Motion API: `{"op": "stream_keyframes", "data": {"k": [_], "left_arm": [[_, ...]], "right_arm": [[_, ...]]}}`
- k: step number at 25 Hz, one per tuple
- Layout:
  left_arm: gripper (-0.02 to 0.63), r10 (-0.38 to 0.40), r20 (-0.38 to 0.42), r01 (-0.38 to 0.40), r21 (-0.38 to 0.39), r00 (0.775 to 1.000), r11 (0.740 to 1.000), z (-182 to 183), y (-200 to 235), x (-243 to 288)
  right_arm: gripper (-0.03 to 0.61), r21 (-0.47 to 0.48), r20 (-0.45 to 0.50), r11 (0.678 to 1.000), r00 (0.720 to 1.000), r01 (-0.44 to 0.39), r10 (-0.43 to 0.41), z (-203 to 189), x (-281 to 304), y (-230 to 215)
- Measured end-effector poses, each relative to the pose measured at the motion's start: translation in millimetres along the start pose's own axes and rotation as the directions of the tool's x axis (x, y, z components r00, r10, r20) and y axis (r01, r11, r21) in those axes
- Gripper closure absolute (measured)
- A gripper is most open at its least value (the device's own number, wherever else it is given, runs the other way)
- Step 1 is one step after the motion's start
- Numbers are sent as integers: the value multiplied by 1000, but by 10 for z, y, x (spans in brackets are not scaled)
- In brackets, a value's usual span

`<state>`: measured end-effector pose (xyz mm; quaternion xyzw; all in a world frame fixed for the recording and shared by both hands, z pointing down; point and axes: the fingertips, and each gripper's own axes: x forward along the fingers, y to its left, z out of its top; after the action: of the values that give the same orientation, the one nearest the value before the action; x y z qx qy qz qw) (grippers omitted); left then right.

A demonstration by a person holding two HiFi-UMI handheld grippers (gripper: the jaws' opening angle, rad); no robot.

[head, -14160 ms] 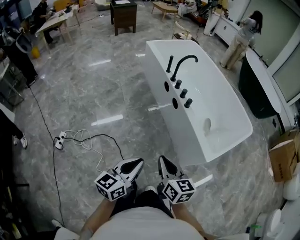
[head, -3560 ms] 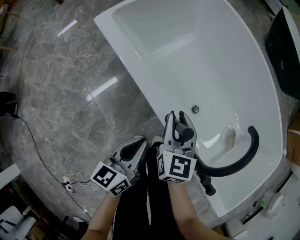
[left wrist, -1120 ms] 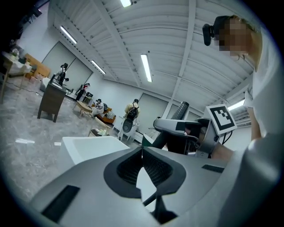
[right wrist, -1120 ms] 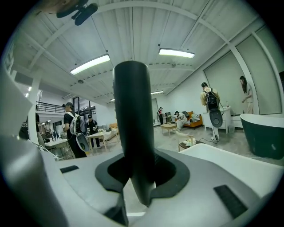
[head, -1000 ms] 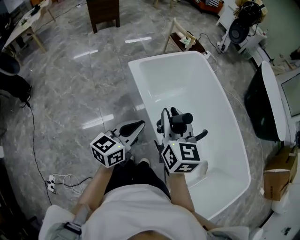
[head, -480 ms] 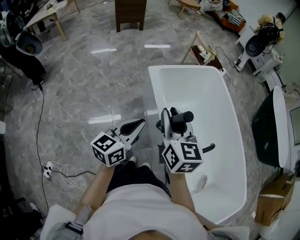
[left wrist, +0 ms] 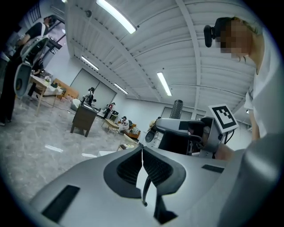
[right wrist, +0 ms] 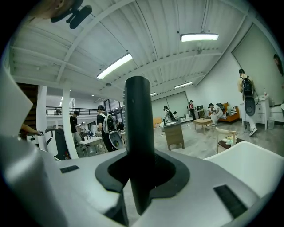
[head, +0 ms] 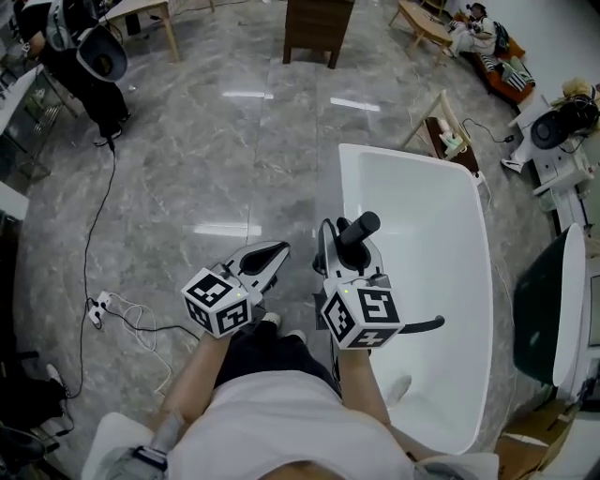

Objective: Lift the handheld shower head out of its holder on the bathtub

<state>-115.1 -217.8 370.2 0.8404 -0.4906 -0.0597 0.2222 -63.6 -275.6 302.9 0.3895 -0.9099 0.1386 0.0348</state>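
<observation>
My right gripper [head: 339, 251] is shut on the black handheld shower head [head: 357, 228], whose thick round handle sticks up between the jaws [right wrist: 138, 133]. Its black hose [head: 419, 326] curves out from behind the marker cube, over the white bathtub [head: 488, 281]. The holder and taps are hidden under my arm. My left gripper [head: 275, 250] hangs beside it over the floor, jaws shut with nothing in them [left wrist: 142, 149]. In the left gripper view the right gripper [left wrist: 188, 135] with the shower head [left wrist: 175, 125] shows to the right.
Grey marble floor lies left of the tub. A cable with a power strip [head: 101, 306] trails at the left. A dark cabinet [head: 317, 21], a wooden chair [head: 441, 129] and people stand farther off. A dark tub [head: 544, 314] is at the right edge.
The head view has swung, so the bathtub now lies further right. Both grippers have moved level along with it, the shower head staying in the right one.
</observation>
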Motion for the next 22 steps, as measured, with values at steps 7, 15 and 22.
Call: {"op": "stream_keyframes", "data": {"k": [7, 15, 22], "left_arm": [[601, 106, 43, -105, -19, 993, 994, 48, 238, -359], [601, 219, 93, -215, -53, 971, 975, 75, 510, -810], [601, 307, 130, -297, -85, 943, 951, 66, 665, -1175]], "right_arm": [[472, -15, -29, 992, 992, -123, 123, -85, 238, 454], [474, -27, -74, 966, 964, -257, 254, -240, 487, 1025], [476, -46, -115, 933, 930, -356, 349, -368, 589, 1477]]}}
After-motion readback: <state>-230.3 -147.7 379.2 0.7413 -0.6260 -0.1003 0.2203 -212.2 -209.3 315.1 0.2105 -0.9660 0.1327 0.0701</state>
